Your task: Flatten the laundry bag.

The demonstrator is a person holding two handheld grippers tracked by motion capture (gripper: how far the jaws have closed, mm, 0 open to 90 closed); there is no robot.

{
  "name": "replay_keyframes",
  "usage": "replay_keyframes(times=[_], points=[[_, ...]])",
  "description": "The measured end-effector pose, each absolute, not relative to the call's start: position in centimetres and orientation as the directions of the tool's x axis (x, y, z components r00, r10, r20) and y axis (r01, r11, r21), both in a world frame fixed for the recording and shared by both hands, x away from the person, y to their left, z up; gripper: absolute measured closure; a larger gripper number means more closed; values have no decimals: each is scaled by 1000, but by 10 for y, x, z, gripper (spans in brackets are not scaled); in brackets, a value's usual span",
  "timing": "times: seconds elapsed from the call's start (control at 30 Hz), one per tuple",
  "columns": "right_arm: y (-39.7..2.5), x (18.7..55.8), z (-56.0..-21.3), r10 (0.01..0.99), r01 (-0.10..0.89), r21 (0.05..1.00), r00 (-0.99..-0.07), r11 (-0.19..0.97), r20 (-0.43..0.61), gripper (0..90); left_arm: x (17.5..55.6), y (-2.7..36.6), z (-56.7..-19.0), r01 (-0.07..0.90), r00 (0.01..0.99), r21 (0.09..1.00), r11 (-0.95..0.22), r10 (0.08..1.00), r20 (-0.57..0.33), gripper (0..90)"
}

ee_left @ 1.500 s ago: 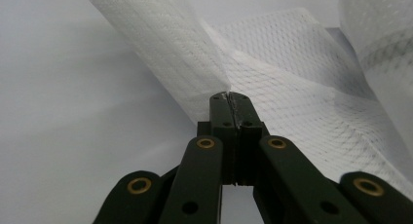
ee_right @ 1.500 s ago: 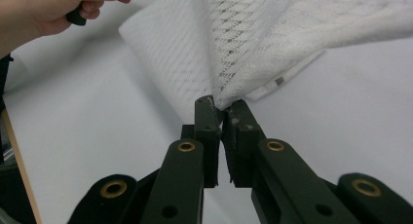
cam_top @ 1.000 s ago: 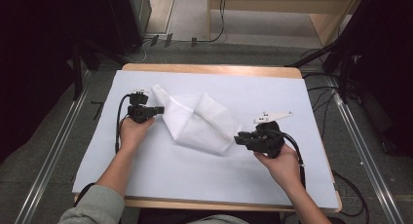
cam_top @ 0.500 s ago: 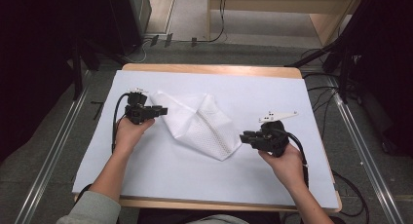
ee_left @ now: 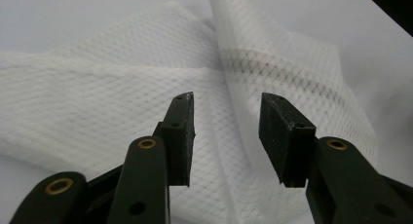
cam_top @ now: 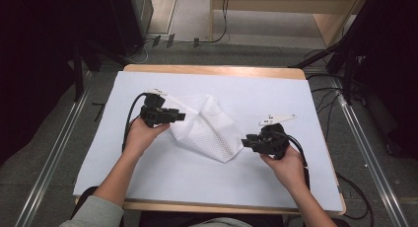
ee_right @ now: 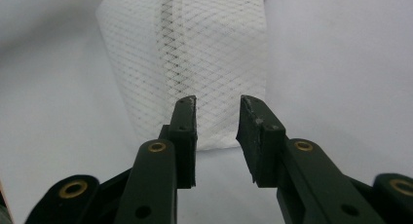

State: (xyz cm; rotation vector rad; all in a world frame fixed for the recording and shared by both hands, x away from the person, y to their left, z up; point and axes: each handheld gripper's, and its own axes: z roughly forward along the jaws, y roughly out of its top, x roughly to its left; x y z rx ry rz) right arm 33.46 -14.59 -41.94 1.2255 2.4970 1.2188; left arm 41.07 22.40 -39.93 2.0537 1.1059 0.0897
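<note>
The mesh bag (cam_top: pixel 204 131) lies crumpled and partly folded on the white sheet (cam_top: pixel 276 96) that covers the table (cam_top: pixel 212 69), between the two claws. I cannot tell whether anything is inside it; it looks flat and limp.

The left claw (cam_top: pixel 178 116) sits at the bag's left edge, its tips over the mesh. In the left gripper view the jaws stand fairly wide apart above the bag (ee_left: pixel 146 87), with netting showing through the gap and a folded flap with a grey seam stripe just beyond the far jaw. Nothing is pinched between them, and I cannot tell if the tips touch the fabric.

The right claw (cam_top: pixel 249 141) points at the bag's lower right corner, just beside it. In the right gripper view the jaws are open a moderate way and empty, the bag's (ee_right: pixel 195 63) rounded end straight ahead of them, its edge lying about at the tips.

Bare sheet lies open behind and to the outer side of each claw, with more toward the table's far edge. The near edge lies close under the person's forearms.
</note>
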Motion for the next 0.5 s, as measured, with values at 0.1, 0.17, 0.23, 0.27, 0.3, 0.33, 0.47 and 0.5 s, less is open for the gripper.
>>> replay_keyframes(times=[0.1,0.17,0.23,0.27,0.3,0.33,0.47,0.5], points=[[-145,334,-421,702,620,699,-671,356,238,689,411,220,-399,677,623,665,-314,726,-292,551],[-144,334,-423,702,620,696,-673,362,234,680,413,217,-400,685,627,656,-317,714,-310,494],[-143,333,-423,702,623,693,-672,363,235,678,413,212,-400,677,636,659,-326,710,-303,481],[-143,333,-423,703,623,692,-671,364,235,677,413,209,-400,675,639,660,-329,708,-301,465],[-143,333,-424,701,622,692,-674,368,233,676,413,207,-400,675,641,661,-328,705,-304,446],[-143,333,-424,701,622,691,-673,367,234,675,413,205,-401,673,645,661,-331,700,-307,431],[-144,332,-425,706,628,687,-668,367,234,675,416,194,-405,677,652,652,-342,689,-315,324],[-145,331,-426,707,628,686,-668,368,232,675,418,187,-409,674,656,648,-355,692,-303,315]])
